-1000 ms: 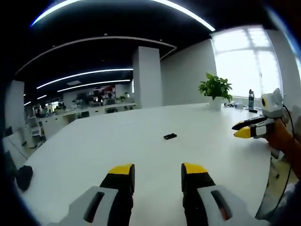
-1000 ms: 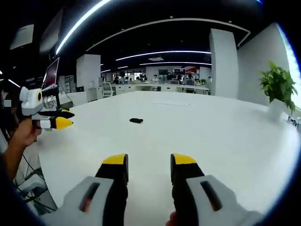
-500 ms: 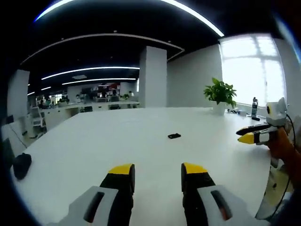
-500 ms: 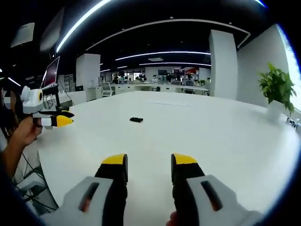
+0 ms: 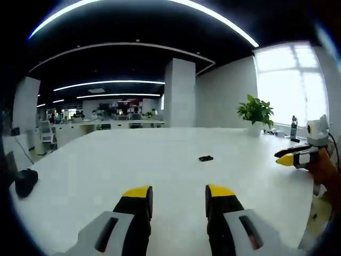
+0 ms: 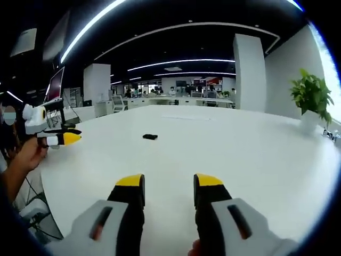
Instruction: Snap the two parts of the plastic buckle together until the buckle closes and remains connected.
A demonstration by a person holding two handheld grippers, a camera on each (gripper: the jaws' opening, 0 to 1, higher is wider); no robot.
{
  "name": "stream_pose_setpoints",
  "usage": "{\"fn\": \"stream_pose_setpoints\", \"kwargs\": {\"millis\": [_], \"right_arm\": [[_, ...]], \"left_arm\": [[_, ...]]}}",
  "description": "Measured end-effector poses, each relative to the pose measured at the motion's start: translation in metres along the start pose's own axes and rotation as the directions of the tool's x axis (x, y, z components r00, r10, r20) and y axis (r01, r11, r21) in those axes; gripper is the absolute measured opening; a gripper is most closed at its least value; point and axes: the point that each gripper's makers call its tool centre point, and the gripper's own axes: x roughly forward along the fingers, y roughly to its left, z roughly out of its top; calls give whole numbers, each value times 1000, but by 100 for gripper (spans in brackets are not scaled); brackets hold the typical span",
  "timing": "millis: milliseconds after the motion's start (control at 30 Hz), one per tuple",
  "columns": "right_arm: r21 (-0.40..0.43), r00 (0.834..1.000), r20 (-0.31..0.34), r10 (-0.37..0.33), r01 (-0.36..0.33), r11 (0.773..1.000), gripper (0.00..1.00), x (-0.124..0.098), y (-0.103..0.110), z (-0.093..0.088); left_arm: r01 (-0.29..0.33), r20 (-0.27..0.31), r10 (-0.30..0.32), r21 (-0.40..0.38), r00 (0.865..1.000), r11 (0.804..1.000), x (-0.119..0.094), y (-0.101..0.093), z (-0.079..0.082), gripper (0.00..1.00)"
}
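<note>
Start of the approach. The left gripper (image 5: 179, 193) and the right gripper (image 6: 169, 181) are held low over the near part of the white worktop (image 5: 160, 165), each with its yellow-tipped jaws spread and nothing between them, presumably so that either can take a part of the buckle. The black plastic buckle (image 5: 205, 158) lies alone on the worktop's bare middle, well apart from both grippers; in the right gripper view it sits left of centre (image 6: 149, 137). It is too small to tell whether its two parts are joined or separate. The two grippers flank the buckle from opposite sides, each showing at the edge of the other's view, which suits a two-sided pick. A potted plant (image 5: 256, 112) stands at the far edge near the window, and a dark object (image 5: 25, 181) rests at the left edge.
</note>
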Motion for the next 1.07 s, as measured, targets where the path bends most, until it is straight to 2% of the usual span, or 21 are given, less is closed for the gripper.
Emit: {"fn": "stream_pose_setpoints", "kwargs": {"millis": [67,367,667,1067], "right_arm": [[4,1000,7,-2,2,1000,36,0,-1,1],[-5,1000,8,-10,10,1000,36,0,-2,-2],[-17,1000,13,-21,21,1000,37,-2,1,-3],[-30,999,3,-46,46,999,37,-2,-1,-5]], "left_arm": [[-18,-8,18,7,1000,1000,2,1,-1,39],[-18,-8,18,-36,1000,999,1,4,-2,39],[-42,2,42,-8,999,999,-2,7,-2,40],[-38,14,38,2,999,999,-2,5,0,40]]}}
